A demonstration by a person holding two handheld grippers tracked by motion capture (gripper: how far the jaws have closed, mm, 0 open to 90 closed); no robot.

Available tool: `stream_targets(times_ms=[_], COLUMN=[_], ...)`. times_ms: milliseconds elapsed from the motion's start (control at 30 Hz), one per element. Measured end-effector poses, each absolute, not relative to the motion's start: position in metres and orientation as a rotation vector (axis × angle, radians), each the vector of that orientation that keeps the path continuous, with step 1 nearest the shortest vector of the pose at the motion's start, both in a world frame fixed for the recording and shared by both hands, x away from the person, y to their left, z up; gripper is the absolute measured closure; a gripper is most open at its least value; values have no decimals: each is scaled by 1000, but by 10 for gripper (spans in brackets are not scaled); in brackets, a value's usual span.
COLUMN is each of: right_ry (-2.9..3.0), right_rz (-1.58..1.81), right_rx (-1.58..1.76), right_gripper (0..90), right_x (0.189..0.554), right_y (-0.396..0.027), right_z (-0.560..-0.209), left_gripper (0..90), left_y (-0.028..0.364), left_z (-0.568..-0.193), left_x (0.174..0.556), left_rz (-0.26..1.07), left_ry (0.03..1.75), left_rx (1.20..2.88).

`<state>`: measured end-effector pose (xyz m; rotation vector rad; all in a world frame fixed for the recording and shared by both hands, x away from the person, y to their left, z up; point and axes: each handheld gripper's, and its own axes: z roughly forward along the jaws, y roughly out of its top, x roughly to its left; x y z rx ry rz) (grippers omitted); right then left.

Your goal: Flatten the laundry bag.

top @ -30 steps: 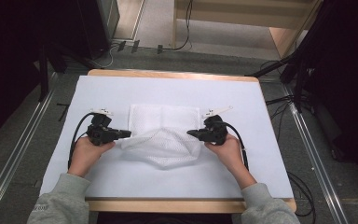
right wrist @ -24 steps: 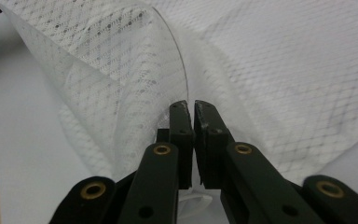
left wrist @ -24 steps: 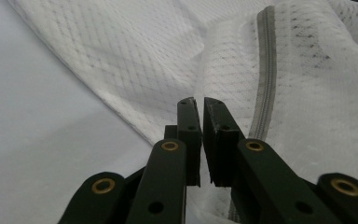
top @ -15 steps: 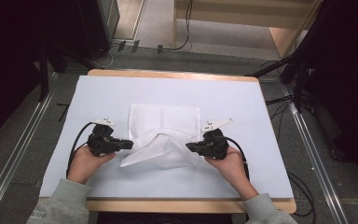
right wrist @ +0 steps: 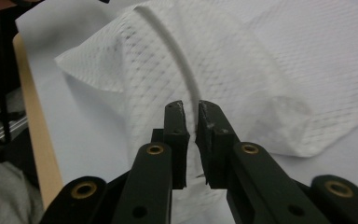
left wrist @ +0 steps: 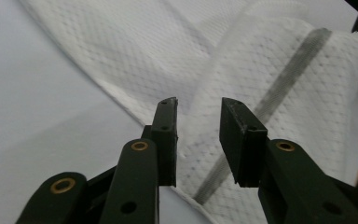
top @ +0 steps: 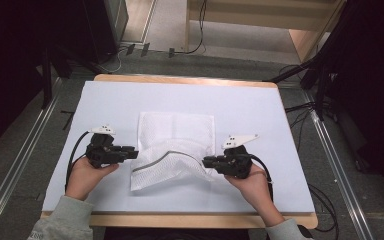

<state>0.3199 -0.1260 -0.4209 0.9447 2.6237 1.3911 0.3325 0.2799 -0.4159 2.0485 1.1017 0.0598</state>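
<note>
A white mesh cloth point(top: 177, 132) lies on the table, its near part folded over with a grey stripe point(top: 152, 162) running across the fold. My left gripper point(top: 135, 151) sits at the fold's left edge. Its jaws point(left wrist: 198, 105) have just been opening and stand apart over the cloth point(left wrist: 270, 51), pressing nothing. My right gripper point(top: 205, 161) is at the fold's right edge. Its jaws point(right wrist: 191, 107) have just been opening too, with a narrow gap between them and the cloth point(right wrist: 233, 60) lying beyond and below the tips.
A white sheet point(top: 260, 110) covers the table, and the wooden edge point(top: 180, 220) shows at the near side. Cables trail from both grippers across the sheet. Metal rails point(top: 10, 185) and floor cables flank the table.
Both grippers drew the raised, bunched cloth toward the near edge and laid it down as a fold. The left jaws have opened wide, the right jaws slightly, and the cloth now rests flat.
</note>
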Motion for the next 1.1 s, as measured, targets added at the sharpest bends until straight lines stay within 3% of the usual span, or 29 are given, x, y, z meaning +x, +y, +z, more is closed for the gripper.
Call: stream_targets(times_ms=[500,767,1100], right_ry=[2467,2438,2441], right_rz=[1265,1190,1106], right_rx=[1132,1242,1246], right_gripper=[667,612,614], right_x=[377,406,409], right_y=[-141,-140,-132], right_z=[-435,-460,-473], left_gripper=[533,497,594], left_y=[281,272,271], left_z=[-432,-451,-454], left_x=[398,409,408], left_rz=[83,96,103], left_ry=[1234,1267,1268], left_rx=[2007,2078,2048])
